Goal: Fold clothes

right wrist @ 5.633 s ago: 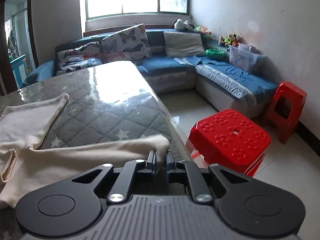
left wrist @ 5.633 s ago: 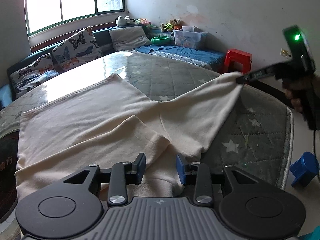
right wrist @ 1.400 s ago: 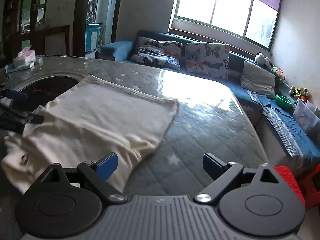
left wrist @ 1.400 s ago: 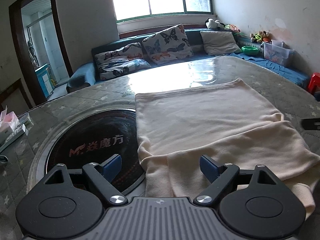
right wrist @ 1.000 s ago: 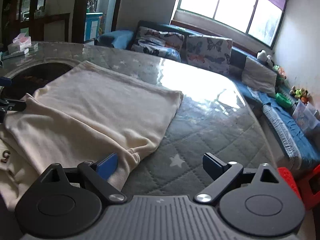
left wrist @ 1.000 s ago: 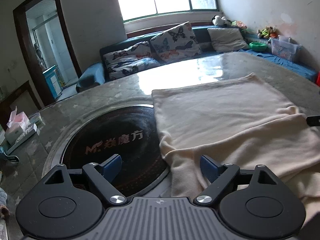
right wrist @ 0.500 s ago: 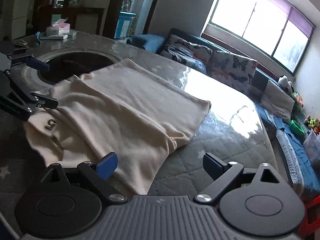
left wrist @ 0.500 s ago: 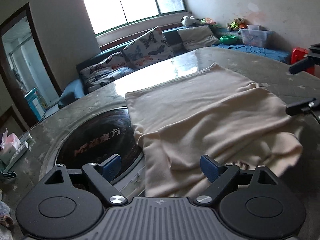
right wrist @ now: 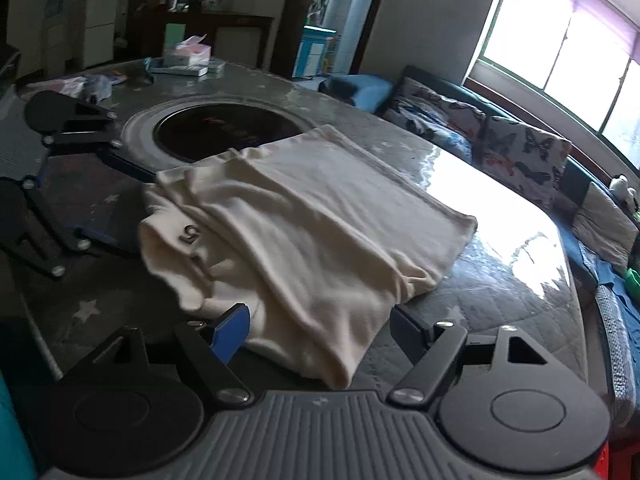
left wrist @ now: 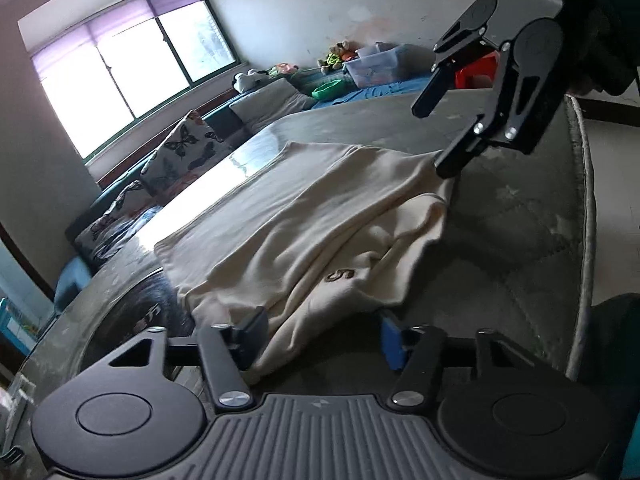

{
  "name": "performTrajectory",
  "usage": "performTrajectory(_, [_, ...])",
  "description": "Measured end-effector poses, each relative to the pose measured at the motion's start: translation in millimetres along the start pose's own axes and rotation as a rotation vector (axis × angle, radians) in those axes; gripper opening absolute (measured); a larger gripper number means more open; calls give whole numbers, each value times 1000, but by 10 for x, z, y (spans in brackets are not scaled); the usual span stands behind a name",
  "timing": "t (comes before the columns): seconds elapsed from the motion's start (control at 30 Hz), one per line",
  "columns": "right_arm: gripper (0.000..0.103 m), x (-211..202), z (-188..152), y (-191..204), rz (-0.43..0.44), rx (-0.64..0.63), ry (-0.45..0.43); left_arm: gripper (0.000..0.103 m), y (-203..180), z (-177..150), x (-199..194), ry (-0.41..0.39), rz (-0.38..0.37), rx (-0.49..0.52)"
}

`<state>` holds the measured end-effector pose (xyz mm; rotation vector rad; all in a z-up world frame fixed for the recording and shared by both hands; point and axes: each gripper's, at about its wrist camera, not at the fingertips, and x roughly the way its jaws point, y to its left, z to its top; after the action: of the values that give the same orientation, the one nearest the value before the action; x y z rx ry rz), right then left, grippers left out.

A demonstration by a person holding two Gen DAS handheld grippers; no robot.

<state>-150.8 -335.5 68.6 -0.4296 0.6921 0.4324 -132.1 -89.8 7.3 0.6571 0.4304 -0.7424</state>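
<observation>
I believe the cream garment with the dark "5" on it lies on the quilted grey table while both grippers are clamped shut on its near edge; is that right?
Not quite. The cream garment with the dark "5" does lie on the quilted grey table, but both grippers are open. The right wrist view shows the right gripper with its jaws spread at the near edge, and the left wrist view shows the left gripper likewise open.

The cream garment (right wrist: 320, 232) now lies folded, both sleeves released, a 5 exposed.
</observation>
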Motion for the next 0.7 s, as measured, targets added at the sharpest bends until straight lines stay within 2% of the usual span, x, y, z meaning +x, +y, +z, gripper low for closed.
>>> performTrajectory(0.07, [78,-3,-4,24,6,-13,4,30,13,25,52,-7,-18,-10])
performTrajectory(0.17, [78,-13,-13,47,25,-30,7,14,117,72,88,-21,-37,-54])
performTrajectory(0.33, [78,12,-6,128,60,-85,6,11,441,219,145,-39,-55,-196])
performTrajectory(0.43, [78,65,19,180,65,-113,-4,11,573,287,219,-43,-54,-245])
performTrajectory(0.5, [69,120,47,201,69,-117,-10,11,622,306,265,-39,-61,-266])
performTrajectory(0.57, [51,203,74,203,81,-104,-9,11,615,304,281,-34,-63,-274])
performTrajectory(0.6, [48,261,87,201,86,-94,-2,11,601,290,273,-33,-64,-270])
performTrajectory(0.63, [40,306,96,198,88,-87,3,15,587,277,260,-33,-63,-267])
performTrajectory(0.67, [28,345,106,187,90,-76,9,16,574,260,237,-32,-57,-264])
performTrajectory(0.7, [23,375,119,163,96,-55,13,16,570,235,215,-33,-55,-260])
